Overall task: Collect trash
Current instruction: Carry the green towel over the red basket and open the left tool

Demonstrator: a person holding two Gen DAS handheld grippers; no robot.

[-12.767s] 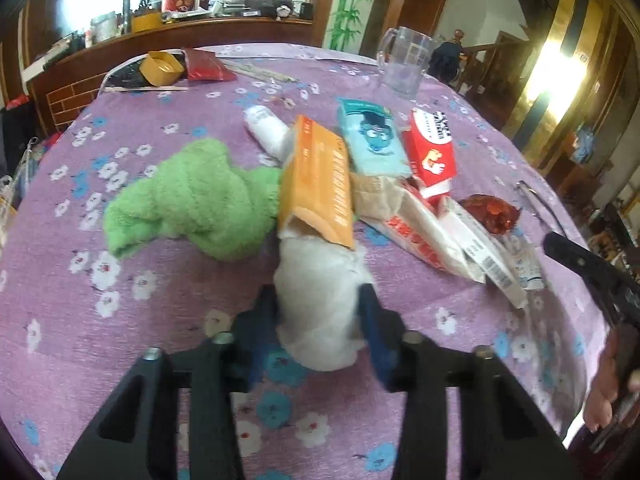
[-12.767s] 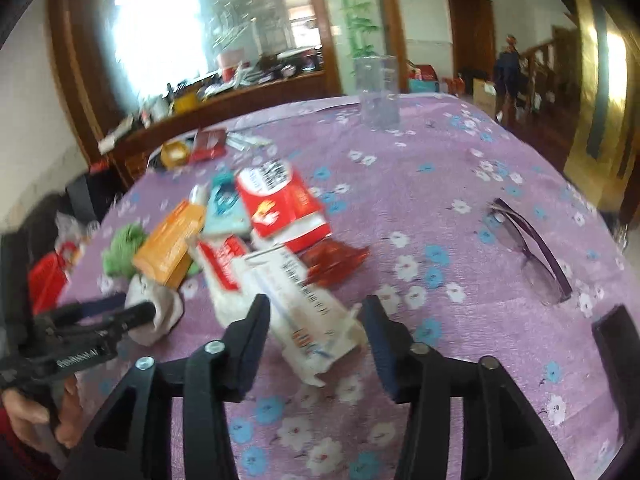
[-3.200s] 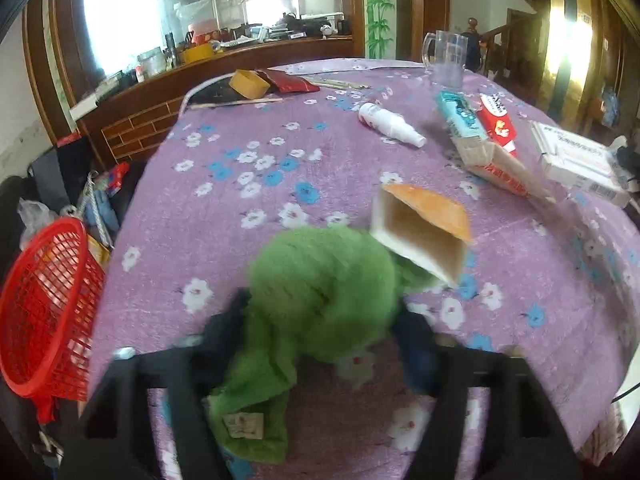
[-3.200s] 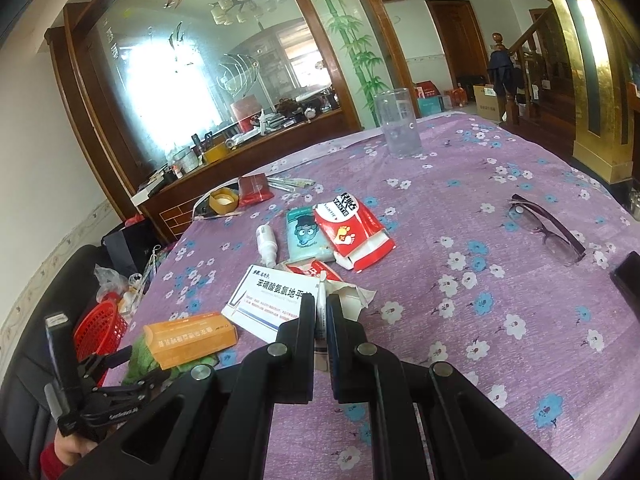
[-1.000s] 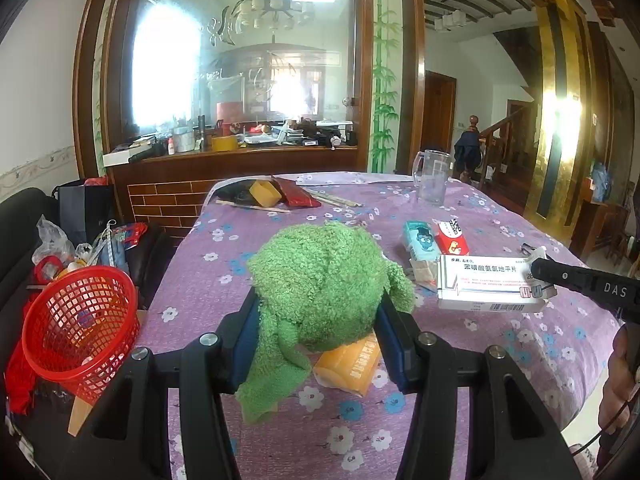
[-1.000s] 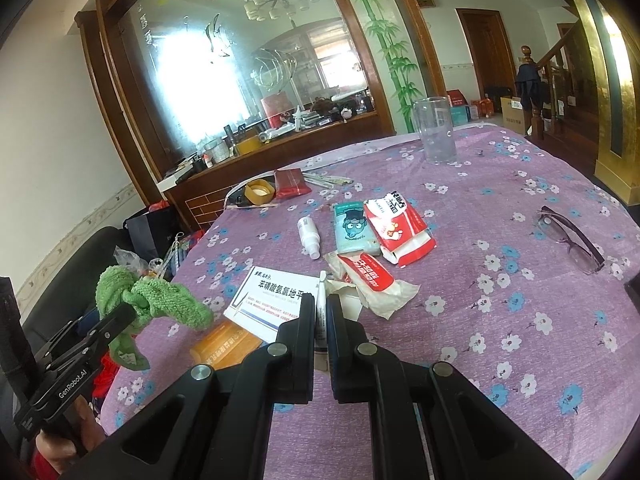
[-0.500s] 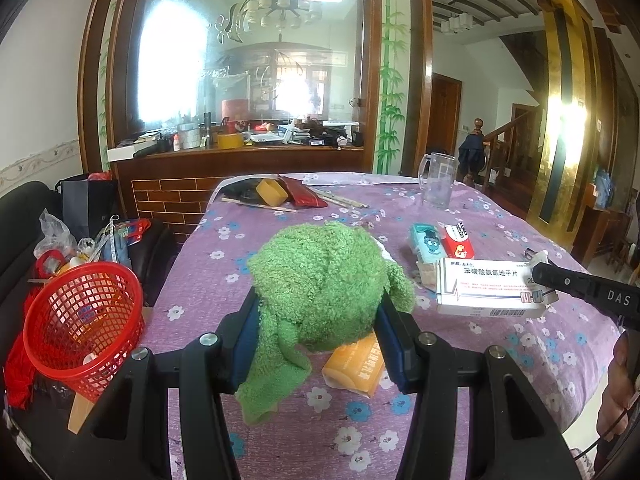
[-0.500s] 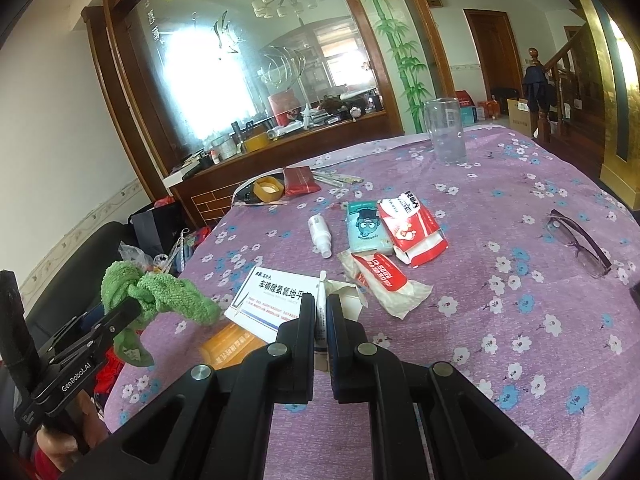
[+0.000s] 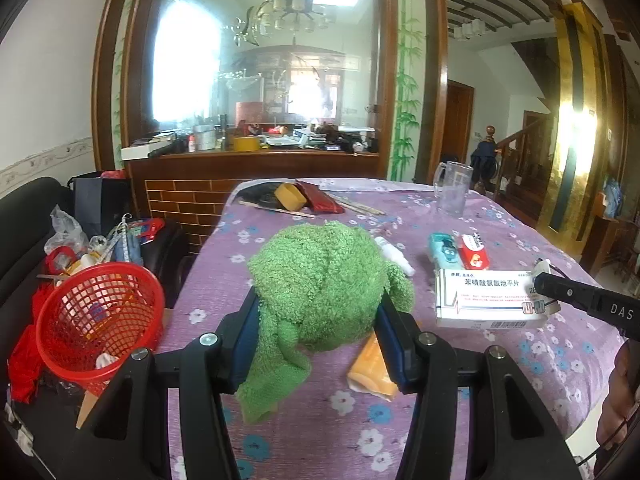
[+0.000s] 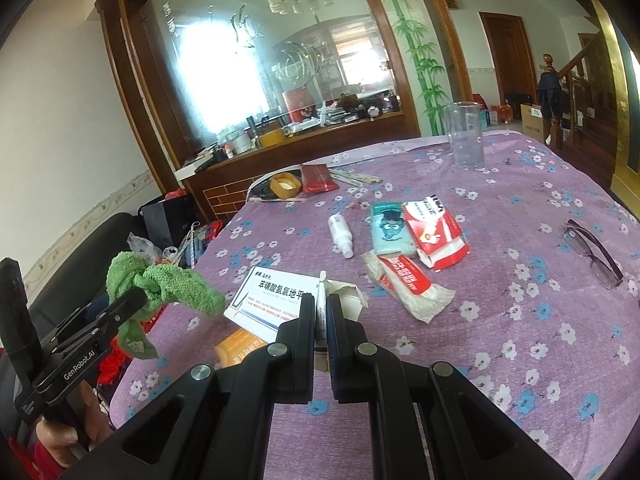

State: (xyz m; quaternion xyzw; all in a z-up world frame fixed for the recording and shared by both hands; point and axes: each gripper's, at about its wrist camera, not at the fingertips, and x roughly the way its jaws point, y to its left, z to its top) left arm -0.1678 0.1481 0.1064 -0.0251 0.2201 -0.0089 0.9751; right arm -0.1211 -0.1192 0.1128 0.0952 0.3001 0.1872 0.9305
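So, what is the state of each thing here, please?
Left hand-held gripper: shut on green towel, lifted.
Right hand-held gripper: shut on white medicine box, lifted.
Red basket: tilted, holding some trash.
Orange box: lying on table.
Glass mug: upright, empty.

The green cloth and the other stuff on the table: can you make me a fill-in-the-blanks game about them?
1. The left gripper holds a fluffy cloth whose colour is ____.
2. The right gripper has its jaws shut on a white ____ with blue printing.
3. Beside the table, on its left in the left wrist view, stands a red ____.
4. Near the table's right edge in the right wrist view lies a pair of ____.

Missing words: green; box; basket; glasses
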